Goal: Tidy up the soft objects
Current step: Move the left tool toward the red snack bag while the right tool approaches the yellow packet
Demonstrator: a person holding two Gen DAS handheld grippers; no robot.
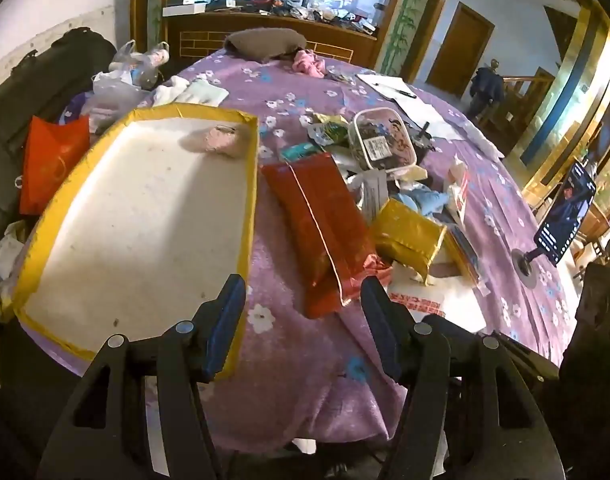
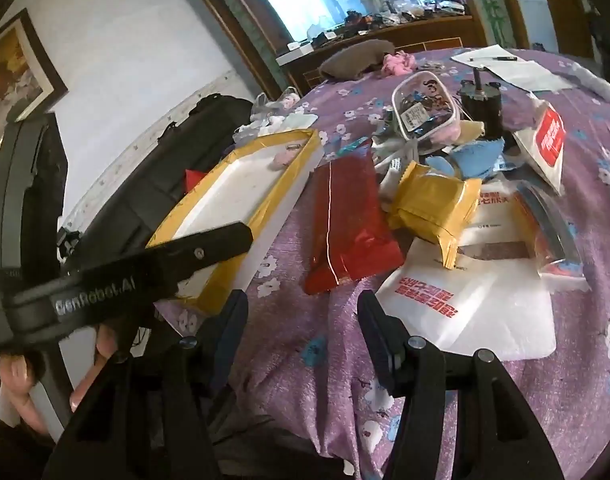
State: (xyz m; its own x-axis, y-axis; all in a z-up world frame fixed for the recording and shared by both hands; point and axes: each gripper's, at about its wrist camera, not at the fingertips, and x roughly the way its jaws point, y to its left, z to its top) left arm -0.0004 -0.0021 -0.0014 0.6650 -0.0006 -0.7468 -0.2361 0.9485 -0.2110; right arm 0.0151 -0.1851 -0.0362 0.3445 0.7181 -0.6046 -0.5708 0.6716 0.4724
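A white foam tray with yellow taped rim lies at the table's left; a small pink soft item sits in its far corner. A red foil pouch, a yellow foil pack and a blue cloth lie right of the tray. My left gripper is open and empty above the table's near edge; its body shows at the left in the right wrist view. My right gripper is open and empty near the red pouch.
A clear pouch, white printed bags, papers with a pen, a pink cloth and a brown cushion lie on the purple floral cloth. A phone on a stand is right. Bags crowd the left.
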